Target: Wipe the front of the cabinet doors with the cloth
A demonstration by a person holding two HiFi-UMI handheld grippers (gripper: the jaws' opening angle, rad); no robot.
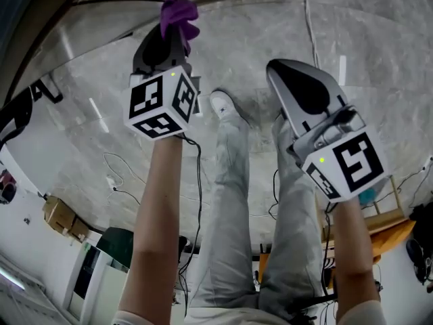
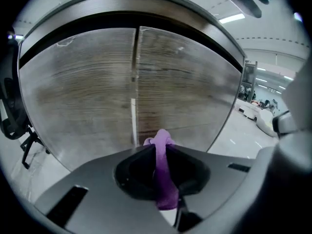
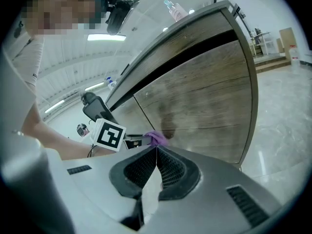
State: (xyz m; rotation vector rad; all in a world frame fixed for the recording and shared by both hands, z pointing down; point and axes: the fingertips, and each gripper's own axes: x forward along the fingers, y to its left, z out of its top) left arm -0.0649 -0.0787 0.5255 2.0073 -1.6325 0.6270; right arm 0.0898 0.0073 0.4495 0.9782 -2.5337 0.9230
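L gripper (image 2: 157,149) is clamped on the purple cloth (image 2: 165,179), with the cabinet doors (image 2: 195,91) dead ahead and the cloth tip just right of the upright seam (image 2: 135,82) betw. them, contact unclear; R gripper (image 3: 156,152) has jaws together, empty, farther back, so L is nearer.

Grey marble floor (image 1: 379,39) fills the head view. Legs in pale grey trousers (image 1: 230,202) run from 6 o'clock to the centre, ending in 1 white shoe (image 1: 223,104). Thin cables (image 1: 118,175) trail at 8 o'clock, near cardboard boxes (image 1: 61,217). A wooden bench (image 1: 389,230) sits at 4 o'clock. In the right gripper view, a spray bottle (image 3: 174,9) stands at 12 o'clock.
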